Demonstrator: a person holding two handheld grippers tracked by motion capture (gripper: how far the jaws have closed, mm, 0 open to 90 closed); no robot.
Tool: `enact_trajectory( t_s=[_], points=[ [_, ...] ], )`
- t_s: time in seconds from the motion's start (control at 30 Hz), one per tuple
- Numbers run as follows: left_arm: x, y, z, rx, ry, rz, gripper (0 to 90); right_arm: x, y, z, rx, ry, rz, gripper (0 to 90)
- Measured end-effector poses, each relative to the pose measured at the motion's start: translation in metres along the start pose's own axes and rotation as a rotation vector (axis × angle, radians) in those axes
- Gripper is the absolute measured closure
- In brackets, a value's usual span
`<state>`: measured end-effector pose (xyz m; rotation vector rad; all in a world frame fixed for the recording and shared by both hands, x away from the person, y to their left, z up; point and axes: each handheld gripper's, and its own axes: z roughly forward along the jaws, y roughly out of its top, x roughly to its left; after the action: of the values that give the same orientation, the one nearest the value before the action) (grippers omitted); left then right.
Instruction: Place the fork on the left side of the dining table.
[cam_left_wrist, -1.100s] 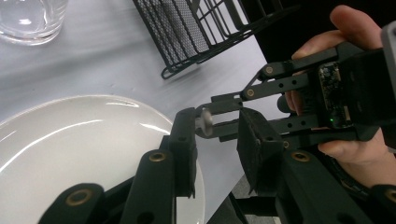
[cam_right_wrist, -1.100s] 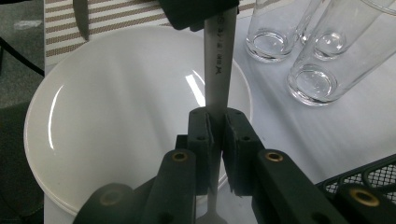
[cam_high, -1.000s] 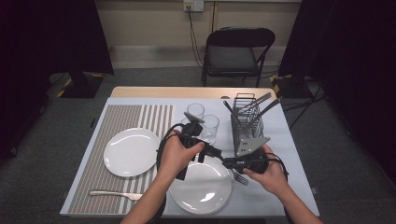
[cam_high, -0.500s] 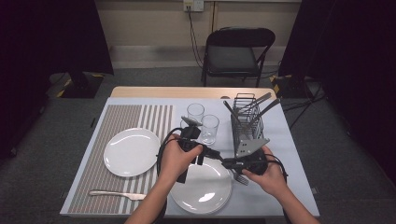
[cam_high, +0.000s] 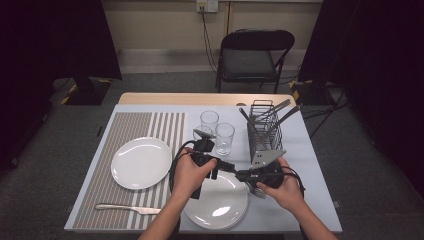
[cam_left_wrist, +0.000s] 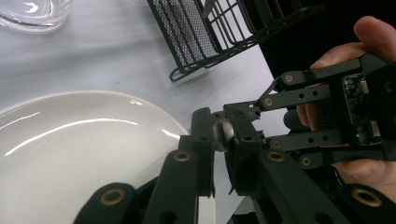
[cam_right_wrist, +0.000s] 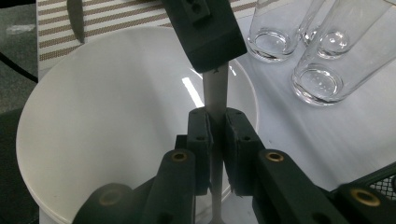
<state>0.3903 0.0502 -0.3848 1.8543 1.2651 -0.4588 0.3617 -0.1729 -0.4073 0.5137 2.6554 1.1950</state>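
Between the right tool's closed jaws sits the neck of a slim, flat, silver metal fork. Opposite it the left tool, whose jaws have just been closing, pinches the rounded handle end. The fork looks light, rigid and slick, so it is probably best gripped across its flat faces. Below both tools lies a round white plate, and beyond them stand clear drinking glasses on the bench.

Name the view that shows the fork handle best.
The right gripper view: the fork handle runs flat and bright up the middle, above the plate. The left gripper view gives just its rounded tip; the high view gives small tines.
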Motion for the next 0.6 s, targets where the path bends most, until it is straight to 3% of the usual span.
enact_trajectory(
  t_s=[0.43,0.5,0.6],
  points=[
    [0.0007,-0.0007,0.0012,-0.025,0.002,-0.006,86.9,0.0008,-0.0030,-0.0018,-0.008,0.001,0.017,76.2],
    [0.0015,-0.0001,0.0006,-0.028,0.004,0.029,87.0,-0.0001,-0.0041,-0.0023,-0.006,0.005,0.019,74.0],
    [-0.0004,0.0008,0.0001,-0.032,0.004,0.032,86.9,-0.0010,-0.0071,-0.0022,0.009,0.010,0.027,73.7]
  ],
)
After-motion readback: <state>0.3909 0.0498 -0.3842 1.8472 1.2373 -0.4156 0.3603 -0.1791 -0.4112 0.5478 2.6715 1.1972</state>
